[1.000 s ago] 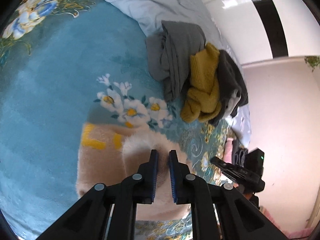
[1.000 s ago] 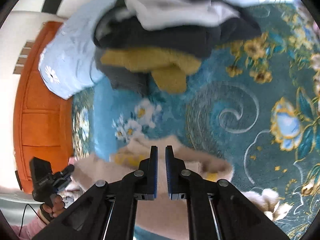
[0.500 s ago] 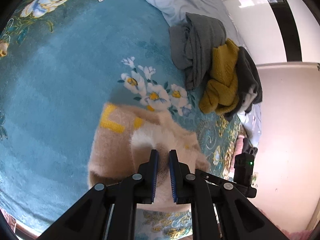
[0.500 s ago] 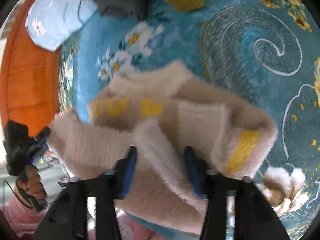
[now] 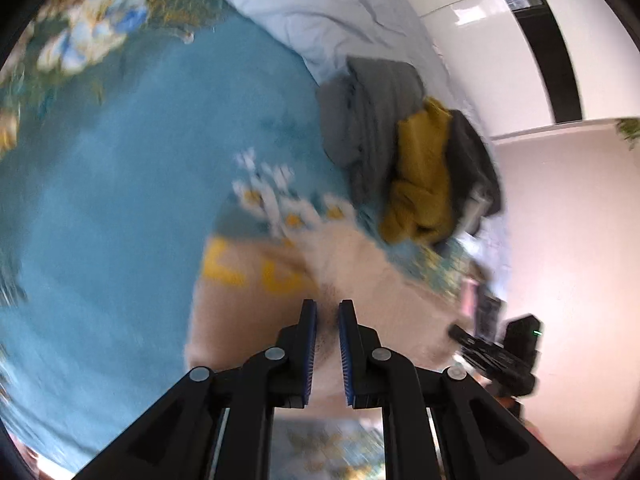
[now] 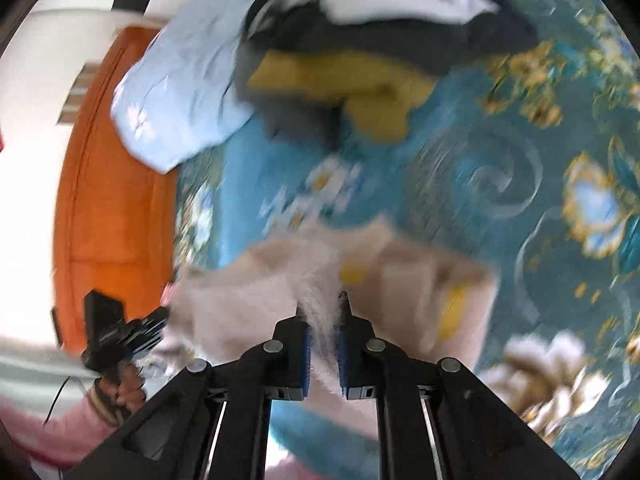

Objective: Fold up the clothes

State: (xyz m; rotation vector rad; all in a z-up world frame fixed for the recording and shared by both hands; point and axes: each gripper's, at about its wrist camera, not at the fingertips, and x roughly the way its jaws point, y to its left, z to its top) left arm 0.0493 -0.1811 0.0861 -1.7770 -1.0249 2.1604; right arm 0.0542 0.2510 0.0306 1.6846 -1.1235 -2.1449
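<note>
Left wrist view: the left gripper [image 5: 328, 320] points forward and down over the bed, its two blue-padded jaws drawn close with a fold of the fluffy cream sweater [image 5: 256, 304] pinched between them. The sweater spreads ahead of and to the left of the jaws on the teal floral blanket [image 5: 120, 200], its yellow lettering just beyond the left jaw tip. Farther ahead and to the right of the jaws lies a heap of clothes: a grey garment [image 5: 368, 120], a mustard sweater [image 5: 424, 176] and a dark garment [image 5: 476, 168] pressed together, with a pale blue duvet [image 5: 320, 4] behind them. Low to the right of the jaws the other gripper's black body shows at the sweater's far edge. The picture is smeared.

Right wrist view: the right gripper [image 6: 322, 312] also points forward and down, jaws nearly together and clamped on a tuft of the cream sweater, which bunches just ahead of and to both sides of the tips. Beyond the jaws sits the same heap, mustard under dark and white cloth. Far left of the jaws the person's left hand [image 6: 120, 388], in a pink sleeve, grips the left tool's handle before an orange headboard [image 6: 116, 200].
</note>
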